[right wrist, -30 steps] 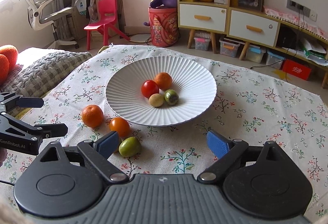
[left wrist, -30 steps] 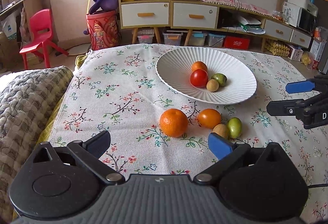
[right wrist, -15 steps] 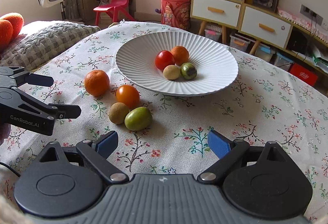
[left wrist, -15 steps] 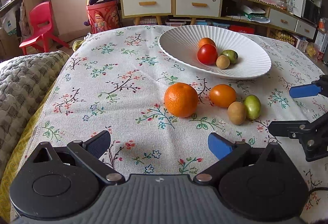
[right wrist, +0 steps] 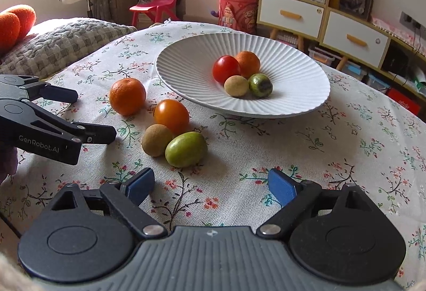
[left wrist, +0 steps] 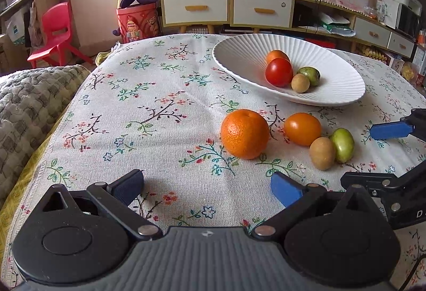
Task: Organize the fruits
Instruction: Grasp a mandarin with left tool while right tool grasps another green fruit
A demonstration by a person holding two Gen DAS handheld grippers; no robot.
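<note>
your left gripper point(left wrist: 207, 187) hangs low over the floral tablecloth point(left wrist: 149, 115) with its jaws spread wide and nothing between them. the mandarin orange point(left wrist: 245, 133) sits just ahead of it, slightly to the right of the gap. your right gripper point(right wrist: 211, 185) is also wide apart and empty, and the green fruit point(right wrist: 186, 149) lies just in front of its opening, toward the left finger.

four fruits lie loose on the cloth in a small group: the mandarin, an orange tomato point(right wrist: 171, 116) beside it, a brown round fruit point(right wrist: 157, 140) and the green fruit — the last two touching each other, with the orange tomato right behind them. in the left wrist view the same group reads as orange tomato point(left wrist: 302, 129), brown round fruit point(left wrist: 322, 153) and green fruit point(left wrist: 343, 145), with your right gripper's fingers point(left wrist: 390, 129) coming in from the right edge near the green one.

the white ribbed bowl point(right wrist: 186, 69) stands just beyond the loose group. inside it are a red tomato point(right wrist: 226, 69), an orange fruit point(right wrist: 248, 63) behind that, a pale tan round fruit point(right wrist: 236, 86) and a green fruit with a dark patch point(right wrist: 260, 85) — all clustered together and touching.

a grey knitted blanket point(left wrist: 26, 107) lies off the left side of the table.
</note>
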